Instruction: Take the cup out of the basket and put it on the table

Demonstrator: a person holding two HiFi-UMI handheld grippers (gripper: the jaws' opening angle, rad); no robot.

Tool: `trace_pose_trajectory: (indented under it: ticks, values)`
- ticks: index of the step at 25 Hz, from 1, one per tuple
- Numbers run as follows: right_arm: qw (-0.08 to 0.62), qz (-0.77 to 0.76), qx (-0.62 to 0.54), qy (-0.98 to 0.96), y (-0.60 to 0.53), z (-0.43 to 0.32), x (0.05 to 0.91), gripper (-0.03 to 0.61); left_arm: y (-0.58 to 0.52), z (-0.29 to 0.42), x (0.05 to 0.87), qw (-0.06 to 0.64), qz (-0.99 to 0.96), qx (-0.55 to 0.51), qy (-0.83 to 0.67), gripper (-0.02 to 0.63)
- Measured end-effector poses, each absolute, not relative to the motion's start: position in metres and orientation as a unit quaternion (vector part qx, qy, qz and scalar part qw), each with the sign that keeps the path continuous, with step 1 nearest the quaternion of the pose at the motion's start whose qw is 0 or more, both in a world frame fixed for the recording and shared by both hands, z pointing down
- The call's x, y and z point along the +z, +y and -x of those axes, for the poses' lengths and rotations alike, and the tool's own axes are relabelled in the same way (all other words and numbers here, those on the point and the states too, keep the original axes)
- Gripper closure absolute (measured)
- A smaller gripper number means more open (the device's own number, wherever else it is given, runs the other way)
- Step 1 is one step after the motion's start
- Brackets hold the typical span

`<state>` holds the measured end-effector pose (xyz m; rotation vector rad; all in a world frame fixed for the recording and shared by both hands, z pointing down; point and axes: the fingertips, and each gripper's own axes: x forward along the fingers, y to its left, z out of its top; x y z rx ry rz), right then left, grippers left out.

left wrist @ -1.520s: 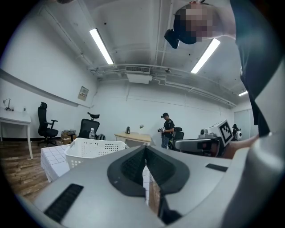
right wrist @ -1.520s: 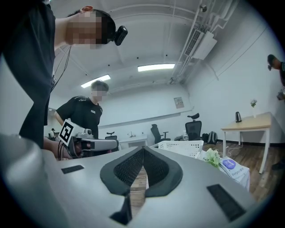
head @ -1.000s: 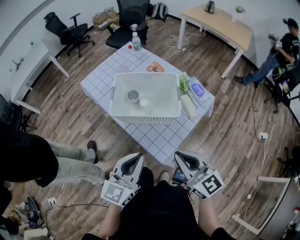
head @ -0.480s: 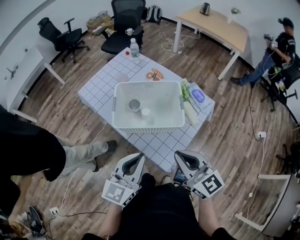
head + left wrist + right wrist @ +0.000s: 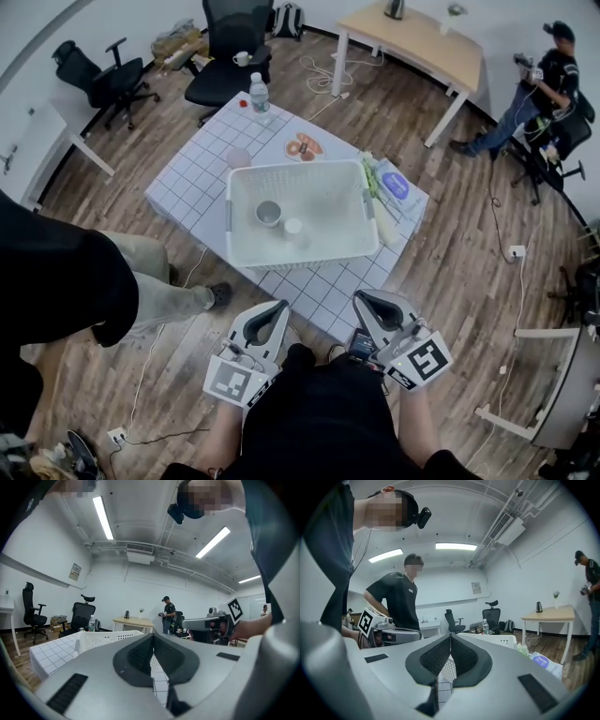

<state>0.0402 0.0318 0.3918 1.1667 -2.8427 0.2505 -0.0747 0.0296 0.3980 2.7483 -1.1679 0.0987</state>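
My left gripper (image 5: 281,307) and my right gripper (image 5: 361,299) are both down low at 6 o'clock in the head view, side by side and a little apart. The left one's fingers are pressed shut with nothing between them. The right one's fingers are shut too, and they hold nothing.

Both grippers point toward 12 o'clock, at the table (image 5: 187,178) with the white squared cloth. They are not over the table. They are above the wood floor (image 5: 450,262), near the table's closest corner.

The white basket (image 5: 298,165) sits on the table, straight ahead at 12 o'clock. Inside it I see a grey cup (image 5: 268,213), standing up with its mouth open to the top. It is at about 9 o'clock from the middle of the basket. A small white cup (image 5: 293,226) stands just beside it, at its 4 o'clock. Both cups are in the basket, well apart from my grippers.

A water bottle (image 5: 260,94) stands on the far corner of the table, at 11 o'clock from the basket. A plate of round snacks (image 5: 304,147) lies just past the basket at 12 o'clock. Green leaves (image 5: 370,178) and a blue pack (image 5: 397,185) lie next to the basket at 3 o'clock.

A person in a dark sleeve (image 5: 56,281) stands close at my 9 o'clock. Another person (image 5: 553,84) is far off at 2 o'clock, near a wooden desk (image 5: 422,42).
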Motion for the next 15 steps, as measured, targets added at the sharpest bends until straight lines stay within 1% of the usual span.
trace_pose_trajectory:
  ticks: [6, 15]
  values:
    - [0.035, -0.406, 0.084, -0.909, 0.023, -0.038, 0.391, 0.554, 0.021, 0.083, 0.404, 0.078, -0.927, 0.036, -0.366, 0.606]
    - [0.036, -0.398, 0.084, -0.913, 0.017, -0.043, 0.389, 0.554, 0.013, 0.076, 0.400, 0.085, -0.924, 0.035, -0.370, 0.606]
